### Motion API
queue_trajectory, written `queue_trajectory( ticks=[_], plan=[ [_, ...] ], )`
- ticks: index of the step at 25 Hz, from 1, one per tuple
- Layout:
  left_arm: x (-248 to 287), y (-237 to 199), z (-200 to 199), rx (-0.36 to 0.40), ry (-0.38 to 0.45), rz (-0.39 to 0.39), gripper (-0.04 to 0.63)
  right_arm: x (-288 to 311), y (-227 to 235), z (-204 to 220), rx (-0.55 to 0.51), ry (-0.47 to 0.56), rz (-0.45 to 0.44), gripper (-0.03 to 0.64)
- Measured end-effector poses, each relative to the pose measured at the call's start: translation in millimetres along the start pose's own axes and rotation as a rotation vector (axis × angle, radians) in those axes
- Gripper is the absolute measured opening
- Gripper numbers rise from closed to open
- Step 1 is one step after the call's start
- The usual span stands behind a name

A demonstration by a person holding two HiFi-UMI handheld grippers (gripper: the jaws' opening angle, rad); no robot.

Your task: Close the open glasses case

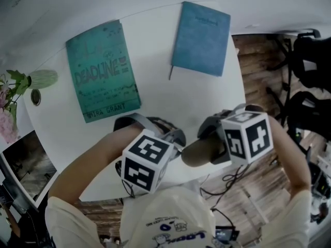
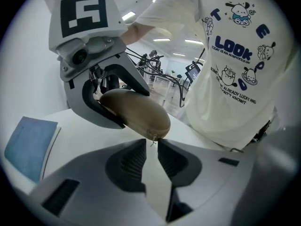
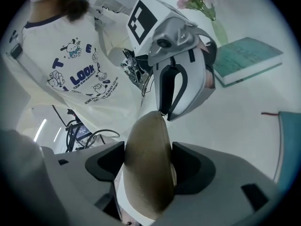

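An olive-brown glasses case [image 1: 198, 152] hangs over the near edge of the white round table [image 1: 155, 45]. My right gripper [image 1: 211, 142] is shut on it, one jaw on each long side of the case [image 3: 148, 168]; a pale edge shows under the case's near end. My left gripper [image 1: 178, 140] points at the case's free end from the left. In the left gripper view its jaws [image 2: 151, 142] stand a narrow gap apart, with a small metal tab on the case's tip [image 2: 136, 114] right at that gap. I see no pad pressing on it.
A teal book [image 1: 103, 71] lies at the back left and a blue notebook [image 1: 201, 37] at the back right. A vase with flowers [image 1: 36, 80] stands at the left rim. The person's white shirt [image 2: 235, 65] is close behind both grippers. Dark chairs [image 1: 310, 66] stand off to the right.
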State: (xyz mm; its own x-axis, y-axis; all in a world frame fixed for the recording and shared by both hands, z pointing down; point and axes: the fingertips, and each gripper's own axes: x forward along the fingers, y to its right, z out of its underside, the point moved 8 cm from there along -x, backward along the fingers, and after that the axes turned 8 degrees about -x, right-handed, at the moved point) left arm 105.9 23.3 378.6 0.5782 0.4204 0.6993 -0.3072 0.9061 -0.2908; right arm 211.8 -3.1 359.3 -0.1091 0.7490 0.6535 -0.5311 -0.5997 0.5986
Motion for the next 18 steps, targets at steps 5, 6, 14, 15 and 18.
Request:
queue_trajectory(
  ticks=[5,6,14,15,18],
  plan=[
    [6.0,4.7,-1.6,0.012,-0.008,0.023,0.012,1.0,0.5,4.2,-0.008,-0.013,-0.009,0.307],
    [6.5,4.8,-1.7,0.004,-0.010,0.029,0.011,1.4,0.5,4.6,-0.007,-0.010,-0.011,0.307],
    [-1.1,-11.3,22.8,-0.177,-0.064,-0.156,0.005,7.5,24.5,19.4,0.174,0.160,0.079,0.307],
    [-3.3,-14.6,26.8,-0.199,-0.081,-0.208,0.005,8.7,28.4,20.5,0.195,0.176,0.120,0.307],
    [-6.3,-20.3,34.4,-0.242,-0.131,-0.339,0.003,12.6,36.3,21.9,0.224,0.188,0.220,0.307]
  ],
)
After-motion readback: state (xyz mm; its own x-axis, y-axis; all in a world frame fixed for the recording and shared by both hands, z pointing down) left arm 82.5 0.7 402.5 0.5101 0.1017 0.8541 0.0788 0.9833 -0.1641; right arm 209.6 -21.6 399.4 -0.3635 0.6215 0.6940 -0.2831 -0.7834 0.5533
